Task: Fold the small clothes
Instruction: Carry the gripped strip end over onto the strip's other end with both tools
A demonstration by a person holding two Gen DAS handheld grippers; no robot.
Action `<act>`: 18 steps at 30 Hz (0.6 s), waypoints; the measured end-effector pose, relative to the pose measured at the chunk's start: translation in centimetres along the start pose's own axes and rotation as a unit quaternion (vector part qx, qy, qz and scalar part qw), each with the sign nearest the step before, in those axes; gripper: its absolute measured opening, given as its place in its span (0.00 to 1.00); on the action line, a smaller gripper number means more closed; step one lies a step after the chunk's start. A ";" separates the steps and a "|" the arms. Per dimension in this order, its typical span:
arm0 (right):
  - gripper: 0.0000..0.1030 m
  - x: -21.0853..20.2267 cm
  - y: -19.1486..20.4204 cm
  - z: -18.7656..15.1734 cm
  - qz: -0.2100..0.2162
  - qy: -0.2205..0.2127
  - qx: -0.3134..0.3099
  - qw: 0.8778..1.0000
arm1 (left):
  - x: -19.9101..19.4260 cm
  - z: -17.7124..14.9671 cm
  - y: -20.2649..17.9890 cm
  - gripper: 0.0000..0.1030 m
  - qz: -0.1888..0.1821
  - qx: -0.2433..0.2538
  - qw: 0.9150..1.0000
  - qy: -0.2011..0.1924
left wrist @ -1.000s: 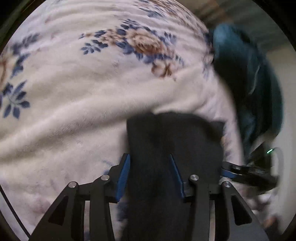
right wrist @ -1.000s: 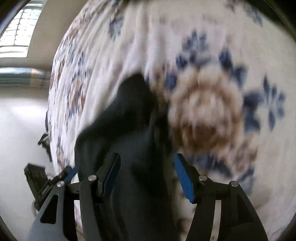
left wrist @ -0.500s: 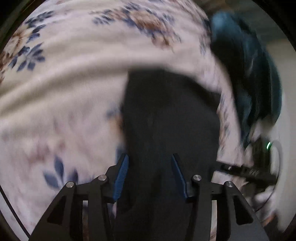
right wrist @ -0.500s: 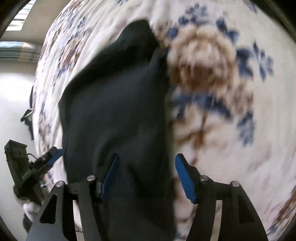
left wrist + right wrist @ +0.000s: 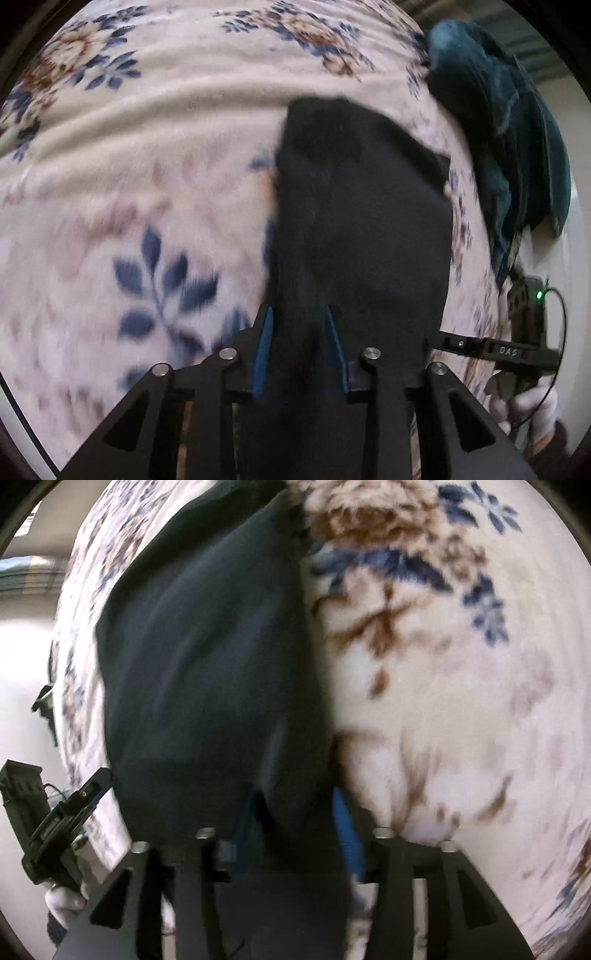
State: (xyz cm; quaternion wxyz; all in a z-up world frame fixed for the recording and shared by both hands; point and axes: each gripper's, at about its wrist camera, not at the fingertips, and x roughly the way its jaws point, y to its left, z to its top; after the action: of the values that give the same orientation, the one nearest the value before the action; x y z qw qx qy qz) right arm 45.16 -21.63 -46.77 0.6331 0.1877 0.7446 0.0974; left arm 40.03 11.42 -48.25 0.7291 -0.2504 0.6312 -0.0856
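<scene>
A small black garment point(image 5: 362, 221) lies on a cream floral blanket point(image 5: 147, 147). My left gripper point(image 5: 299, 321) is shut on the garment's near edge; the cloth bunches between the blue pads. In the right wrist view the same dark garment point(image 5: 207, 657) stretches away from my right gripper point(image 5: 295, 805), which is shut on its other near corner. The right gripper also shows at the right edge of the left wrist view point(image 5: 495, 350), and the left gripper at the lower left of the right wrist view point(image 5: 74, 805).
A teal garment point(image 5: 509, 122) lies heaped at the blanket's far right edge. The blanket point(image 5: 461, 664) spreads wide to the right of the black garment. Pale floor shows beyond the blanket's edge point(image 5: 22, 646).
Both grippers have closed on the black garment's near edge and drawn back toward me. More of the garment now lies stretched out ahead of the fingers.
</scene>
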 end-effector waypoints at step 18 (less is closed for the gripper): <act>0.62 2.6 -2.0 -10.6 -0.028 0.058 0.013 0.998 | -0.4 -9.8 2.2 0.35 -0.014 -0.043 0.999 0.031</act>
State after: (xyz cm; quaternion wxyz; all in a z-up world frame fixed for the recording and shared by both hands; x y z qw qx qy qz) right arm 34.10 -21.40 -47.98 0.5893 0.1685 0.7860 0.0808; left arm 30.13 11.01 -49.73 0.6969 -0.2873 0.6526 -0.0766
